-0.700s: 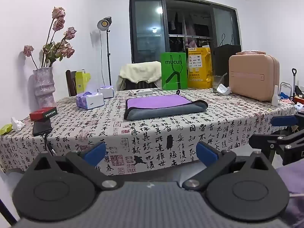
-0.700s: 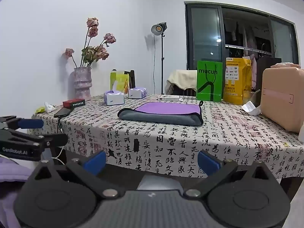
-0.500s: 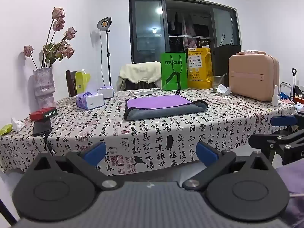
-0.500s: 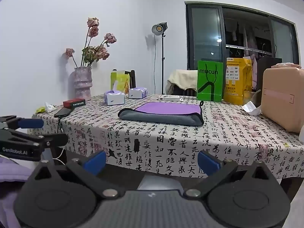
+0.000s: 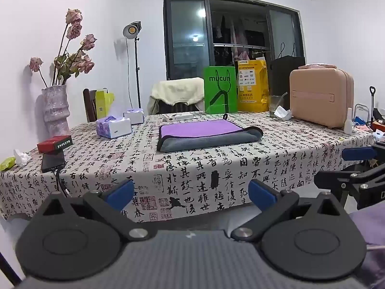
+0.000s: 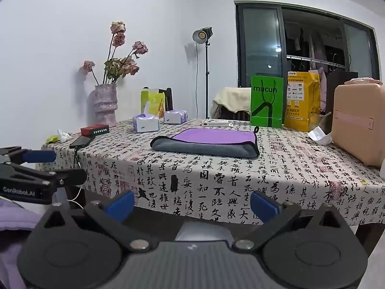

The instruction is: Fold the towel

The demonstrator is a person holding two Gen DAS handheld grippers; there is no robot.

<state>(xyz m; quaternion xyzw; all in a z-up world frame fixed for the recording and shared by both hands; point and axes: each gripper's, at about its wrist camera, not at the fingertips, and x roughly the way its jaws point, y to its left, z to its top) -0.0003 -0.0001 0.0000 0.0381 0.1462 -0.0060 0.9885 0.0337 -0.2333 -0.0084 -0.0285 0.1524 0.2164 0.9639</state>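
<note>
A purple and grey towel [image 5: 207,134] lies folded flat in the middle of the table [image 5: 240,166]; it also shows in the right wrist view [image 6: 207,142]. My left gripper [image 5: 191,193] is open and empty, held in front of and below the table's near edge, well short of the towel. My right gripper [image 6: 192,204] is open and empty too, at the same distance. Each gripper shows at the edge of the other's view: the right gripper [image 5: 353,163] and the left gripper [image 6: 38,166].
On the table stand a vase of dried roses [image 5: 55,113], tissue boxes [image 5: 113,126], a red box [image 5: 54,143], a phone with cable [image 5: 53,161], a green bag [image 5: 220,94], a yellow bag [image 5: 252,89] and a pink case [image 5: 321,98].
</note>
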